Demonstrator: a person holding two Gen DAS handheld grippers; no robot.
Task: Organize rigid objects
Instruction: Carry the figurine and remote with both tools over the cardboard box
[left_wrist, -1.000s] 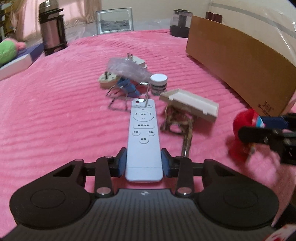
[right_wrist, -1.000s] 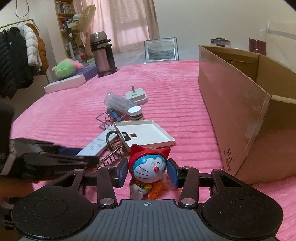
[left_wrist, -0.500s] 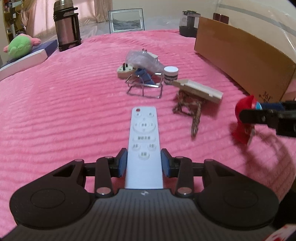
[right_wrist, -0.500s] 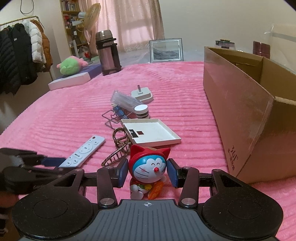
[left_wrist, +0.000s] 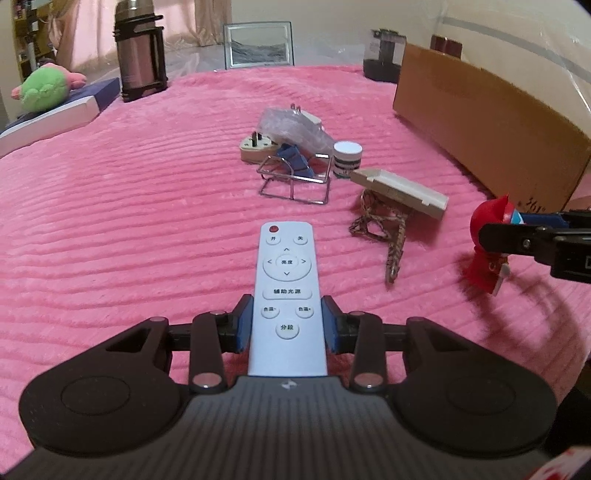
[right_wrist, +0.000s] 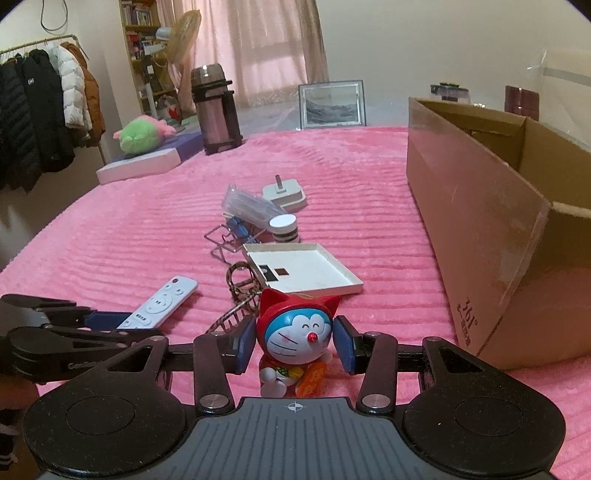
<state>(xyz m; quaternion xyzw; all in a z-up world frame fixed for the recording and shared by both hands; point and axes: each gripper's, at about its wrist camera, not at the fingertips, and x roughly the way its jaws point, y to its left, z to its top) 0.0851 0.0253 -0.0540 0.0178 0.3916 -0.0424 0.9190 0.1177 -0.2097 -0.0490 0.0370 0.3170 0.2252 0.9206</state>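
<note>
**Both loads gripped; carton lies to the right of each**

The remote control (left_wrist: 287, 295) runs lengthwise along the line of the left gripper (left_wrist: 287, 325). Its long axis points from the lower centre of the left wrist view toward the upper centre, with the red power button at the far end. Both blue pads (left_wrist: 243, 325) press on its long edges near the lower buttons, so the fingers are closed on the remote. Whether its far end rests on the pink blanket (left_wrist: 110, 229) or hangs clear cannot be told.

The cat figurine (right_wrist: 295, 339) stands upright at lower centre of the right wrist view, face toward the camera, between the pads of the right gripper (right_wrist: 295, 345). The left-hand pad touches its red hood. A narrow gap may remain at the right-hand pad, so the grip reads as closed on the figurine, though not firmly proven.

The cardboard box (right_wrist: 480, 236) is open at the top and fills the right side of the right wrist view. In the left wrist view it sits at upper right, well apart from the remote.

Judgement: the right gripper is the nearer to the box, and its load is the likely first deposit. The remote must travel rightward across the loose pile, which includes the white tray (right_wrist: 299, 269), the small jar (right_wrist: 283, 229) and the wire rack (left_wrist: 295, 181)
</note>
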